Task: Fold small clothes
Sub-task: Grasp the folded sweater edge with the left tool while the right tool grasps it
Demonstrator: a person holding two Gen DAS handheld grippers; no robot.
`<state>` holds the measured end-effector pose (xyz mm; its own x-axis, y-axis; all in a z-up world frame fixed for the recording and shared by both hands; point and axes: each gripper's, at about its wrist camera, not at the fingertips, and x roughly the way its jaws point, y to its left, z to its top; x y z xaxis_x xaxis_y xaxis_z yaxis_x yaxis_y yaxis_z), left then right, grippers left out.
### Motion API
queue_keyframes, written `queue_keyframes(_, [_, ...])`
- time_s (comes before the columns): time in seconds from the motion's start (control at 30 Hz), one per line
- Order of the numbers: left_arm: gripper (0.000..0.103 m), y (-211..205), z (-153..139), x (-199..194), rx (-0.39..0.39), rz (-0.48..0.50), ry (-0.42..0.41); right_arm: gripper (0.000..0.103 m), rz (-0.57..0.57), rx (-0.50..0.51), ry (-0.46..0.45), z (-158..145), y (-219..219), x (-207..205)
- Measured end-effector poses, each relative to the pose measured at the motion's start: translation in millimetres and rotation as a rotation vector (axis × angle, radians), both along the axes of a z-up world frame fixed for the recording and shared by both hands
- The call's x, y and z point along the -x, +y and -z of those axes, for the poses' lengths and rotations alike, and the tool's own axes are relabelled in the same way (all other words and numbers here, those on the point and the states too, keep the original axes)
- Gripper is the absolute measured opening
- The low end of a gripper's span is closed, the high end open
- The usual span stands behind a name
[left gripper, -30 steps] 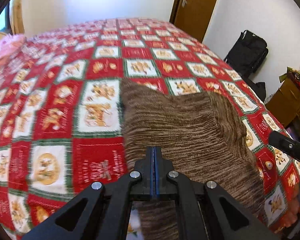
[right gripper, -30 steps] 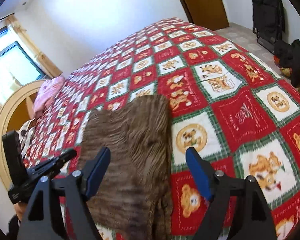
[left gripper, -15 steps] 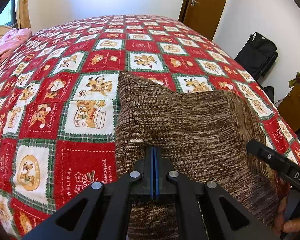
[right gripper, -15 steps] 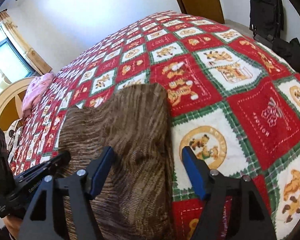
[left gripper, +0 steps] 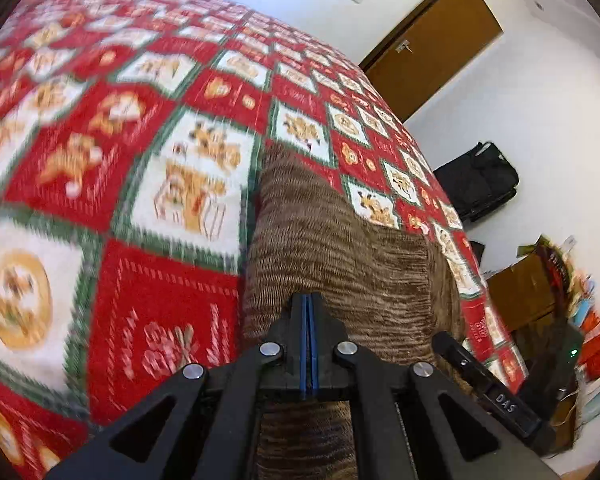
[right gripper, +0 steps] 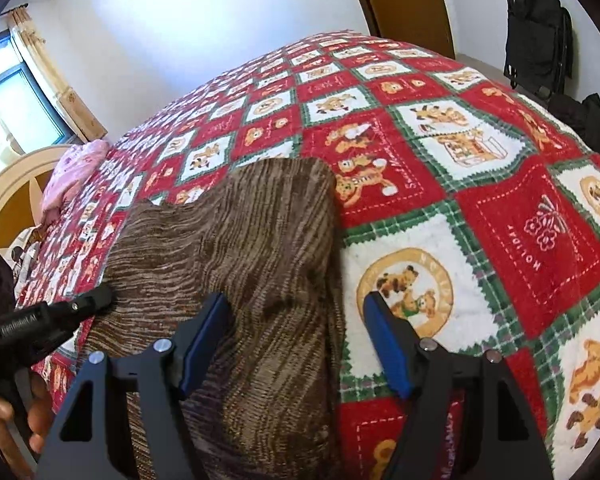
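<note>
A brown ribbed knit garment (left gripper: 332, 248) lies spread on the bed, its near part hanging toward me. It also shows in the right wrist view (right gripper: 244, 248). My left gripper (left gripper: 309, 304) is shut over the garment's near edge; whether cloth is pinched between its pads is not visible. My right gripper (right gripper: 296, 308) is open above the garment's right side, one blue pad (right gripper: 208, 336) over the cloth, the other (right gripper: 384, 340) over the quilt. The left gripper shows at the left of the right wrist view (right gripper: 88, 300).
A red, green and white Christmas quilt (right gripper: 500, 224) covers the bed. A pink pillow (right gripper: 72, 172) lies at its far left by a window. A brown door (left gripper: 424, 48), a black bag (left gripper: 480, 180) and a cluttered wooden cabinet (left gripper: 528, 284) stand to the right.
The left wrist view has rolled and swung, blurring the quilt. The right gripper has moved closer over the garment's right edge and stays open. The left gripper stays shut.
</note>
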<state>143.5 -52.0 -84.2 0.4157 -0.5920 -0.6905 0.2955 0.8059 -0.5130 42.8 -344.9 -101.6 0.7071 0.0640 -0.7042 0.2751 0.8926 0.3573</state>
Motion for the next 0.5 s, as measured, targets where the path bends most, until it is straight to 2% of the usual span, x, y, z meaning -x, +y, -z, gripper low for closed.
queue_keyframes(0.07, [0.001,-16.1,-4.5,1.7,-0.086,0.033,-0.05,0.074,0.001,0.0,-0.002,0.3,0.3,0.8])
queue_keyframes(0.13, [0.001,-27.7,-1.9,1.6,-0.121,0.048,-0.076,0.074,0.002,-0.002,-0.007,-0.1,0.0,1.8])
queue_keyframes(0.3, [0.001,-19.8,2.2,-0.5,-0.038,0.011,-0.04,0.074,0.014,-0.081,-0.053,-3.5,-9.7,8.0])
queue_keyframes(0.4, [0.001,-6.5,-9.4,8.1,0.012,-0.022,-0.104,0.074,0.034,-0.15,-0.087,-9.0,-19.9,11.5])
queue_keyframes(0.5, [0.001,-1.9,-15.5,4.0,0.052,-0.044,-0.148,0.074,0.023,-0.192,-0.081,-13.9,-23.2,6.8])
